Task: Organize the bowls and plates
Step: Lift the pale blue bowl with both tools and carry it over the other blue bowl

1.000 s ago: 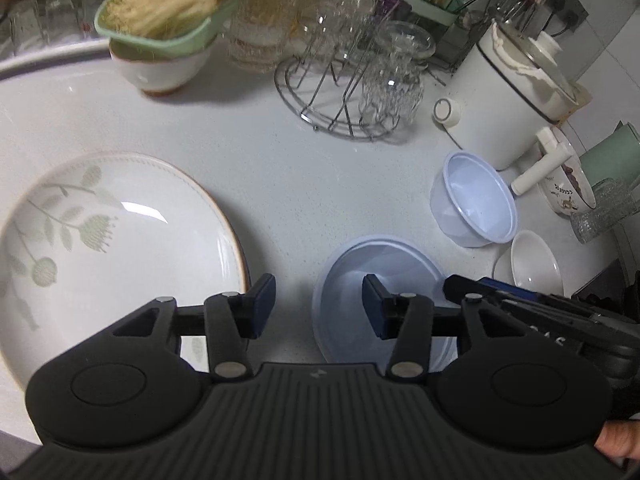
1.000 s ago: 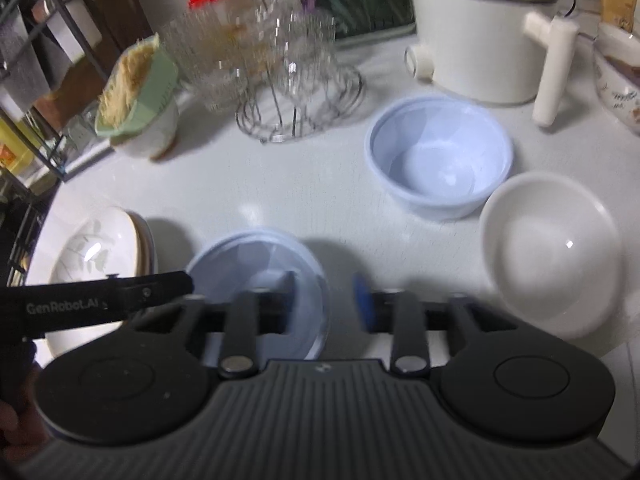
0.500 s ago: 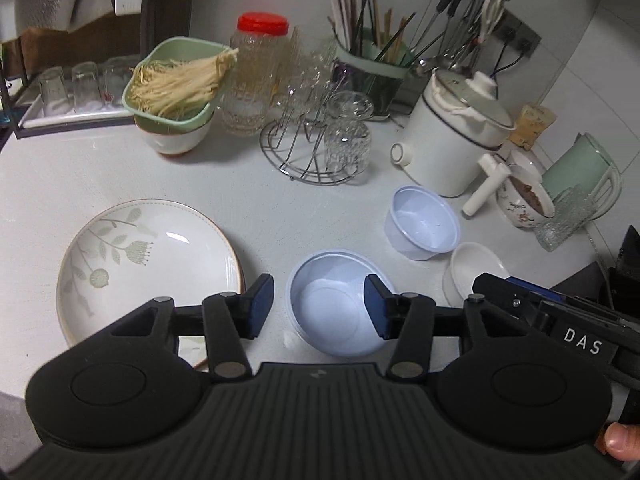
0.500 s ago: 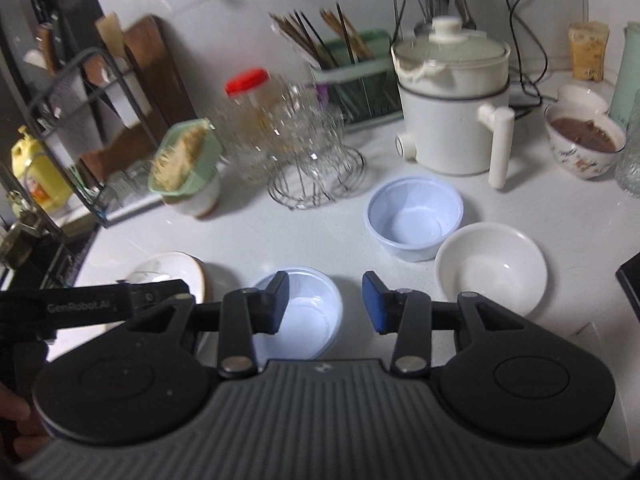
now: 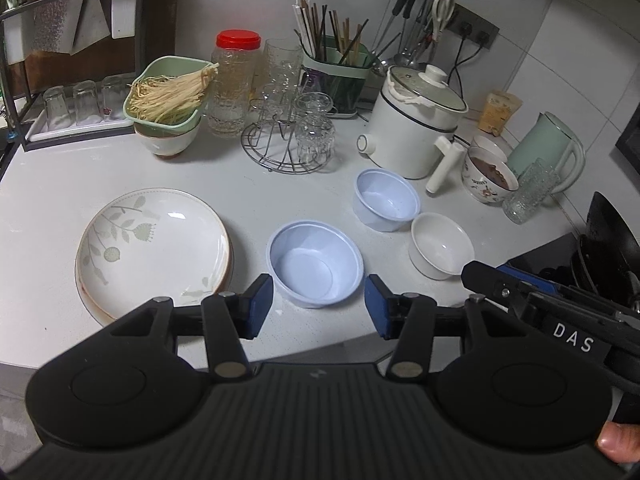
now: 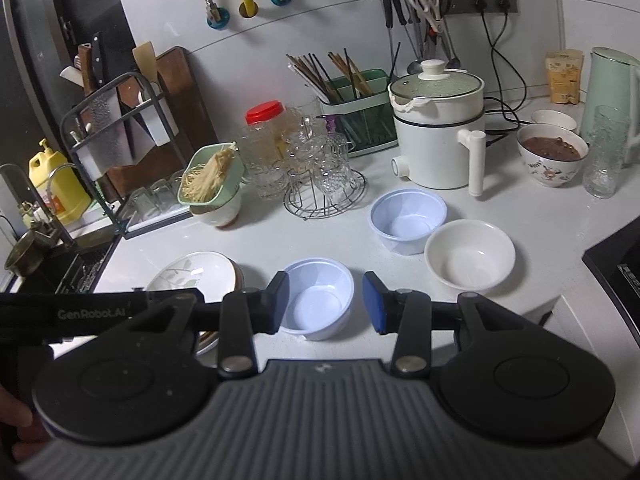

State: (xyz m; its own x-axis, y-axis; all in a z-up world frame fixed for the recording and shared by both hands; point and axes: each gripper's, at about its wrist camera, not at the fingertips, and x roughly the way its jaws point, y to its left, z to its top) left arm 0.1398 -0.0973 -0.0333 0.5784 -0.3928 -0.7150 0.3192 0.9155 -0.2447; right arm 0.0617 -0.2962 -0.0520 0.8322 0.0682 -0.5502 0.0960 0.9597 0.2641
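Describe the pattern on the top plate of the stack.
Pale green leaf and flower sprigs on the white plate, clearest in the left wrist view.

Both wrist views look down and forward over the white counter [image 5: 52,184] from its near edge, raised well above it. Left view sits further left. Shared: leaf-patterned plate [image 5: 154,250] [image 6: 192,274], blue bowl [image 5: 314,266] [image 6: 320,300], cooker [image 5: 416,136] [image 6: 438,120].

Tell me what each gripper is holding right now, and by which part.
Nothing is held. The left gripper and right gripper both stand open and empty above the counter, clear of the pale blue bowl.
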